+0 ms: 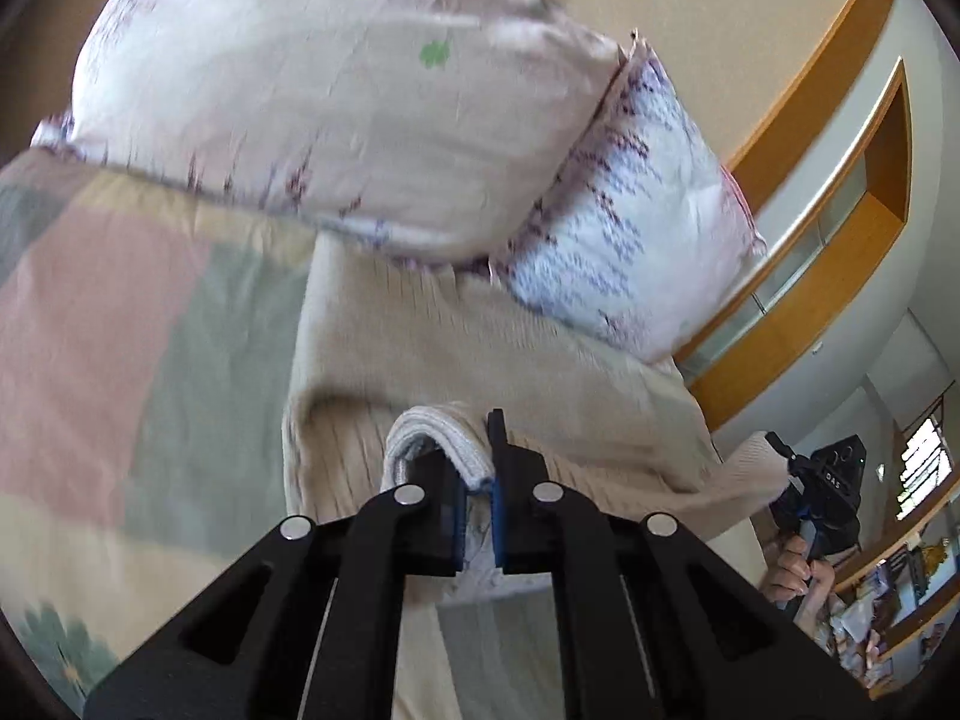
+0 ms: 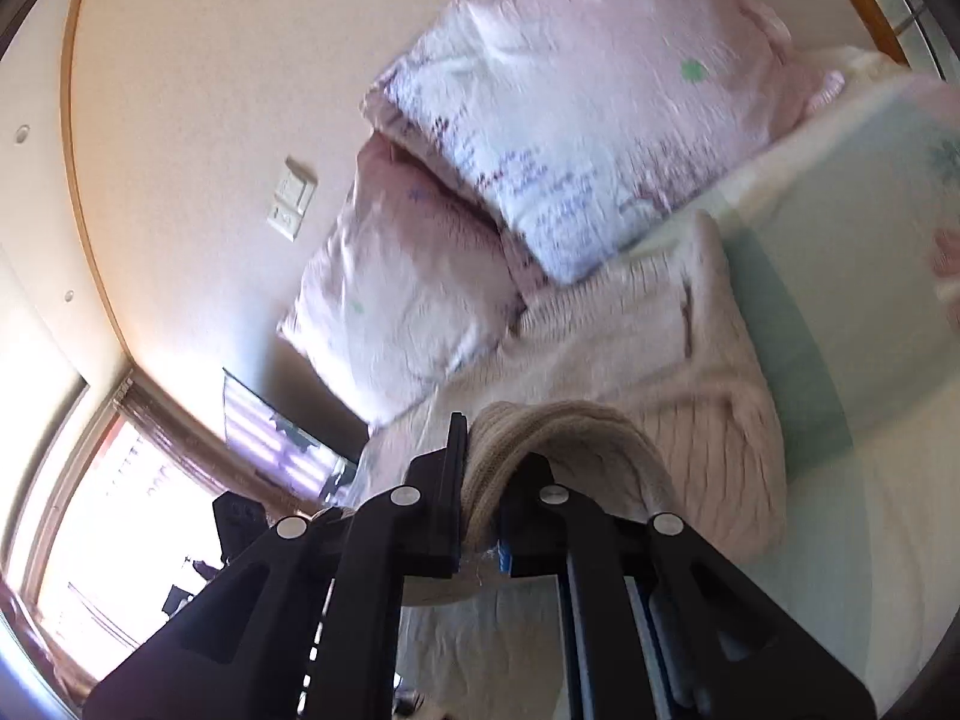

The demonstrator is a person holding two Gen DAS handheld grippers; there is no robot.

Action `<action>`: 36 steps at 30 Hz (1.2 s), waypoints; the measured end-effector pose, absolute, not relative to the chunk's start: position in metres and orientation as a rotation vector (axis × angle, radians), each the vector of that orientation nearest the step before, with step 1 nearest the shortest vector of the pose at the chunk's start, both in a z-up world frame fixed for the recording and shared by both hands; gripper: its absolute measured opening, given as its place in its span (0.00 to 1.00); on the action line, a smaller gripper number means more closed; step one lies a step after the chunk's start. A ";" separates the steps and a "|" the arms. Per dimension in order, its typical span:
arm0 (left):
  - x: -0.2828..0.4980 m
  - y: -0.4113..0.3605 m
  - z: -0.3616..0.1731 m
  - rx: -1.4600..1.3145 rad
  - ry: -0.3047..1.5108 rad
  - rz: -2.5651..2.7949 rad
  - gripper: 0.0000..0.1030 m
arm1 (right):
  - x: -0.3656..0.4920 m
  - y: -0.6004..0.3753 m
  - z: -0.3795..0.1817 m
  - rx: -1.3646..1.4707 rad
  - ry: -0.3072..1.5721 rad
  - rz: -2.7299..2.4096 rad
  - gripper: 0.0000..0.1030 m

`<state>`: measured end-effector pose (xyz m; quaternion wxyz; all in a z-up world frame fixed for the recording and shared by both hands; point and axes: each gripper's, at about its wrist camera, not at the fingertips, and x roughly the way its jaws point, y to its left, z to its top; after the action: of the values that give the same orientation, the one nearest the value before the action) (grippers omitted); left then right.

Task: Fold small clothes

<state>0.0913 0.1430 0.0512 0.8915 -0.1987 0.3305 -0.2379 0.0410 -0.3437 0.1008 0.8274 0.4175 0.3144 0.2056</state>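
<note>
The sweater (image 1: 480, 360) is one beige knit top, and it lies on the bed (image 1: 120, 312) near the two pillows. Both grippers hold it up by its near edge. The left gripper (image 1: 478, 480) has its two fingers pinched tight on a rolled fold of the sweater. The right gripper (image 2: 480, 480) has its two fingers pinched on another thick fold of the knit. In the left view, the right gripper (image 1: 822, 492) and the hand (image 1: 798, 570) holding it show off to the side. The rest of the sweater spreads flat toward the head of the bed. Past it, the two pillows (image 1: 336, 96) lean against the wall, one partly on top of the other.
</note>
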 end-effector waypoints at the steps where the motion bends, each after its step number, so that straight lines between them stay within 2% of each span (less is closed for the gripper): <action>1: 0.118 0.138 0.059 -0.390 0.658 -0.465 0.06 | 0.065 -0.346 0.100 0.894 0.647 0.421 0.08; 4: 0.187 0.121 0.060 -0.364 0.639 -0.409 0.06 | 0.133 -0.349 0.086 0.899 0.627 0.322 0.08; 6: 0.229 0.110 0.046 -0.347 0.677 -0.361 0.11 | 0.174 -0.344 0.063 0.891 0.657 0.205 0.08; 7: 0.249 0.105 0.034 -0.341 0.715 -0.335 0.17 | 0.187 -0.342 0.049 0.876 0.700 0.147 0.09; 8: 0.262 0.103 0.025 -0.326 0.756 -0.300 0.34 | 0.201 -0.339 0.035 0.844 0.765 0.081 0.10; 9: 0.269 0.107 0.019 -0.320 0.792 -0.266 0.43 | 0.213 -0.336 0.020 0.809 0.857 0.021 0.12; 11: 0.262 0.127 0.018 -0.360 0.785 -0.280 0.71 | 0.212 -0.339 0.009 0.820 0.923 0.017 0.23; 12: 0.255 0.137 0.019 -0.375 0.768 -0.301 0.76 | 0.203 -0.341 0.012 0.814 0.897 0.040 0.43; 13: 0.247 0.149 0.020 -0.386 0.764 -0.332 0.81 | 0.193 -0.344 0.019 0.784 0.858 0.043 0.71; 14: 0.242 0.158 0.016 -0.403 0.787 -0.363 0.81 | 0.183 -0.345 0.027 0.747 0.820 0.038 0.81; 15: 0.237 0.164 0.011 -0.427 0.815 -0.385 0.81 | 0.175 -0.347 0.035 0.708 0.784 0.046 0.86; 18: 0.232 0.175 -0.014 -0.499 0.923 -0.409 0.75 | 0.168 -0.350 0.043 0.699 0.786 0.096 0.86; 21: 0.234 0.166 -0.034 -0.551 0.997 -0.449 0.64 | 0.164 -0.346 0.045 0.703 0.805 0.129 0.86; 24: 0.231 0.150 -0.036 -0.522 0.967 -0.428 0.57 | 0.154 -0.345 0.046 0.674 0.824 0.146 0.86; 25: 0.232 0.147 -0.039 -0.548 0.979 -0.425 0.35 | 0.151 -0.346 0.047 0.670 0.829 0.151 0.86; 26: 0.233 0.147 -0.044 -0.603 0.993 -0.429 0.27 | 0.151 -0.349 0.049 0.671 0.830 0.155 0.86; 27: 0.234 0.148 -0.045 -0.648 0.990 -0.430 0.24 | 0.148 -0.351 0.051 0.673 0.830 0.160 0.86; 31: 0.226 0.122 -0.009 -0.723 0.907 -0.522 0.19 | 0.134 -0.369 0.059 0.681 0.806 0.156 0.86; 36: 0.230 -0.002 0.052 -0.722 0.809 -0.834 0.18 | 0.117 -0.400 0.068 0.676 0.755 0.082 0.86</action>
<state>0.2296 -0.0020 0.0520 0.7750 -0.3333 0.3739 -0.3854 0.1174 -0.3997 0.0685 0.8736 0.3237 0.3613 0.0393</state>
